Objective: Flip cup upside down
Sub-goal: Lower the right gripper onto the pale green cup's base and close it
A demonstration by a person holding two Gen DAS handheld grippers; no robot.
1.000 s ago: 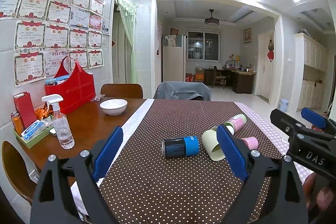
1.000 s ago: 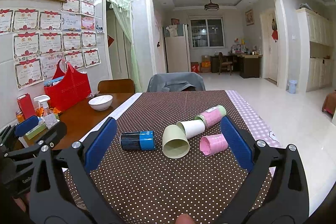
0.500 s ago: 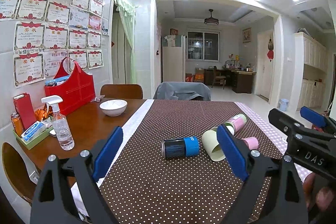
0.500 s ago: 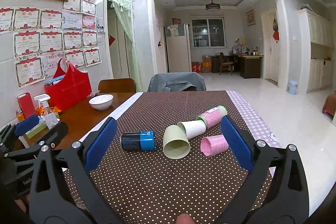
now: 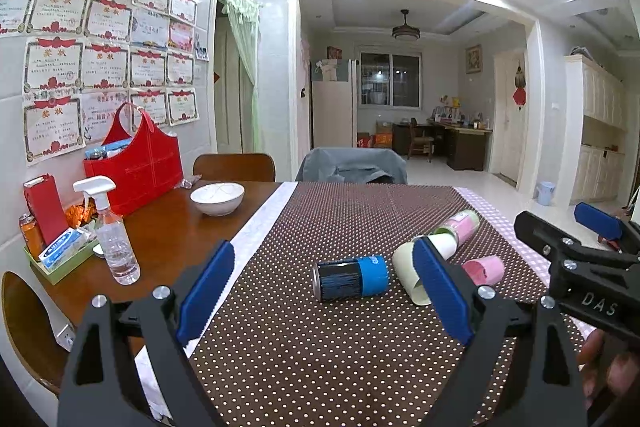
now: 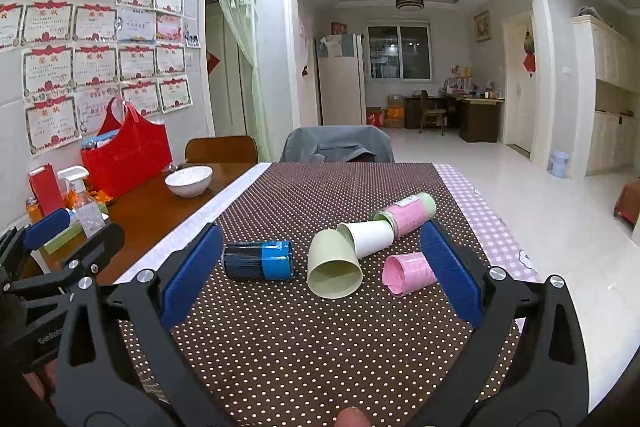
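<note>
Several cups lie on their sides on the brown dotted tablecloth [image 6: 304,339]: a blue and black cup [image 6: 258,261], a pale green cup [image 6: 334,269] with its mouth toward me, a white cup [image 6: 368,237], a small pink cup [image 6: 408,273] and a tall pink and green cup [image 6: 408,213]. My right gripper [image 6: 322,271] is open and empty, short of the cups. My left gripper [image 5: 320,291] is open and empty, facing the blue cup [image 5: 352,279]; its right finger hides part of the green cup [image 5: 406,277].
On the bare wood at the left stand a white bowl [image 5: 217,199], a spray bottle [image 5: 114,235], a red bag [image 5: 136,167] and a green tray of small items [image 5: 56,259]. Chairs [image 5: 234,167] stand at the far side. The cloth's right edge [image 6: 492,239] borders open floor.
Both views have crept very slightly forward and to the right. The cups have not moved and both grippers stay open.
</note>
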